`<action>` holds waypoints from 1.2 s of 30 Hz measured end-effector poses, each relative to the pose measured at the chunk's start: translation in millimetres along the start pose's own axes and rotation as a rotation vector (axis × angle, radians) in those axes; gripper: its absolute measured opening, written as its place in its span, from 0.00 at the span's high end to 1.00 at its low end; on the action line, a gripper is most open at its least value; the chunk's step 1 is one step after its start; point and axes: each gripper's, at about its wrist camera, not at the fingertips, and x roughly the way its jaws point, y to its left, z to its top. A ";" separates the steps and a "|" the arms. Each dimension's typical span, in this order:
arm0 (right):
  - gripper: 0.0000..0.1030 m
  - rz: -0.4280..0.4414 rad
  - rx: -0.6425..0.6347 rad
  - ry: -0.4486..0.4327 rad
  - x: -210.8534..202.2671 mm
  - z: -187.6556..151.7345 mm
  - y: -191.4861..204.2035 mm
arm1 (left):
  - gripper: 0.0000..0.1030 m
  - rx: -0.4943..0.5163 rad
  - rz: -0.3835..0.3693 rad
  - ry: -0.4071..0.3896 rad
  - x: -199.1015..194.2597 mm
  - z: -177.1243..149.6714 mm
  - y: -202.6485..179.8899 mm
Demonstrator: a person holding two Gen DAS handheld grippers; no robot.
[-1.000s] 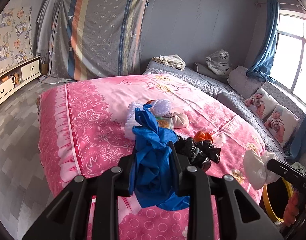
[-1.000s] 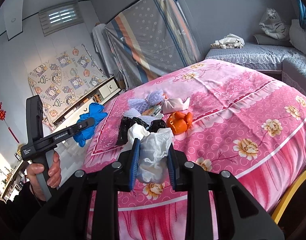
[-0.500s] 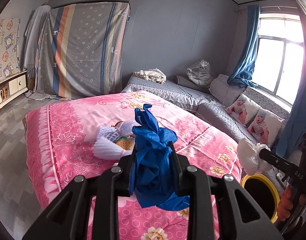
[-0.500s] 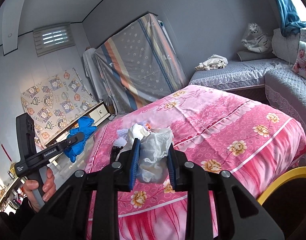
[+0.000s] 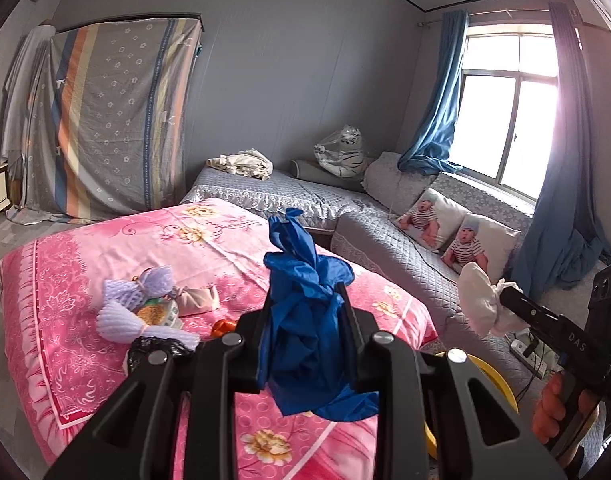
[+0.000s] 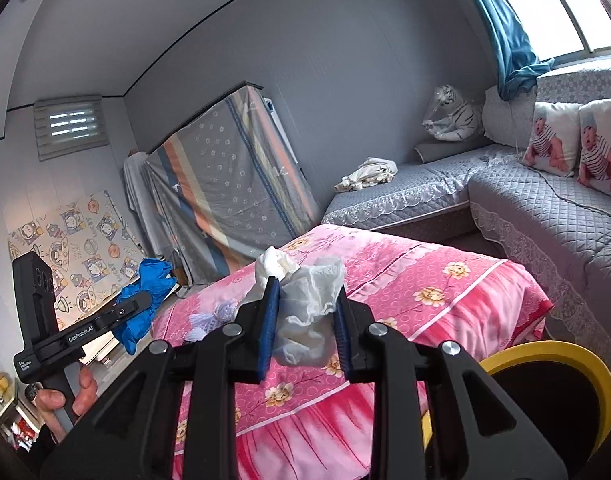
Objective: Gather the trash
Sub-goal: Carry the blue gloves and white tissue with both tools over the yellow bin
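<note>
My left gripper [image 5: 305,320] is clamped on a crumpled blue glove [image 5: 305,312], held above the pink bedspread [image 5: 209,248]; my right gripper [image 6: 305,320] is clamped on a white tissue wad [image 6: 305,304]; the yellow-rimmed bin [image 6: 565,364] sits at four o'clock of that wad, beside the bed; on the bedspread, at nine o'clock of the glove, lie purple foam netting [image 5: 133,304], a black scrap [image 5: 153,350] and an orange piece [image 5: 223,326].
</note>
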 end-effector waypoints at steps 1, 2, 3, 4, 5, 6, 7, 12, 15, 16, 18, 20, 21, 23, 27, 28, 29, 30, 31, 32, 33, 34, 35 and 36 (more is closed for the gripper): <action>0.77 -0.010 0.005 -0.008 -4.0 1.3 -3.6 | 0.75 0.008 -0.011 -0.001 1.8 0.7 -6.8; 0.77 -0.019 0.010 -0.015 -7.5 2.8 -7.5 | 0.75 0.017 -0.025 -0.002 3.4 1.5 -13.2; 0.77 -0.031 0.016 -0.023 -11.8 4.1 -11.3 | 0.75 0.024 -0.039 -0.002 5.5 1.9 -18.9; 0.77 -0.042 0.021 -0.029 -15.6 5.0 -14.7 | 0.75 0.032 -0.052 -0.001 6.9 2.5 -24.5; 0.77 -0.051 0.024 -0.036 -19.9 6.0 -17.3 | 0.75 0.039 -0.064 -0.001 8.4 2.6 -30.8; 0.77 -0.062 0.027 -0.041 -23.3 6.2 -20.3 | 0.75 0.049 -0.080 0.001 10.4 2.8 -37.0; 0.77 -0.075 0.030 -0.049 -27.4 6.3 -23.2 | 0.75 0.057 -0.094 0.003 12.5 3.0 -42.9; 0.76 -0.136 0.045 -0.080 -47.0 7.4 -39.7 | 0.75 0.091 -0.156 0.012 22.4 1.1 -73.0; 0.76 -0.177 0.049 -0.099 -58.3 6.4 -48.4 | 0.75 0.109 -0.187 0.023 28.0 -2.9 -87.9; 0.76 -0.188 0.054 -0.103 -61.8 6.5 -51.7 | 0.75 0.114 -0.198 0.028 30.0 -4.2 -93.4; 0.76 -0.207 0.063 -0.108 -67.5 6.3 -59.9 | 0.75 0.121 -0.217 0.041 35.3 -6.3 -101.7; 0.76 -0.234 0.069 -0.112 -72.9 5.2 -67.0 | 0.75 0.132 -0.234 0.054 41.1 -9.7 -111.5; 0.76 -0.245 0.072 -0.114 -75.1 4.4 -69.9 | 0.75 0.137 -0.242 0.060 43.6 -11.9 -116.4; 0.76 -0.264 0.080 -0.111 -78.5 2.2 -77.5 | 0.75 0.148 -0.259 0.071 49.1 -15.6 -126.1; 0.76 -0.313 0.092 -0.111 -84.2 -3.4 -90.3 | 0.75 0.170 -0.291 0.096 61.3 -24.3 -142.8; 0.76 -0.325 0.096 -0.112 -85.7 -5.0 -93.8 | 0.75 0.175 -0.296 0.103 64.5 -26.8 -146.9; 0.76 -0.336 0.099 -0.111 -87.1 -6.5 -97.0 | 0.75 0.178 -0.303 0.111 67.9 -29.4 -151.3; 0.76 -0.345 0.104 -0.109 -87.7 -8.2 -100.6 | 0.75 0.179 -0.311 0.119 70.3 -31.8 -154.5; 0.76 -0.356 0.109 -0.107 -89.3 -10.2 -104.7 | 0.75 0.181 -0.317 0.129 73.5 -34.0 -157.9; 0.76 -0.368 0.114 -0.106 -91.5 -12.6 -108.0 | 0.75 0.186 -0.321 0.137 76.8 -36.1 -161.9; 0.76 -0.378 0.117 -0.103 -92.8 -14.4 -110.8 | 0.75 0.195 -0.326 0.145 80.3 -39.1 -165.8; 0.76 -0.387 0.121 -0.100 -93.9 -16.0 -114.2 | 0.75 0.201 -0.330 0.153 83.1 -41.5 -169.7; 0.76 -0.398 0.129 -0.098 -94.9 -17.8 -117.9 | 0.75 0.207 -0.335 0.161 86.2 -44.3 -173.4; 0.76 -0.410 0.137 -0.093 -95.4 -20.1 -120.7 | 0.75 0.212 -0.340 0.171 90.2 -47.7 -177.1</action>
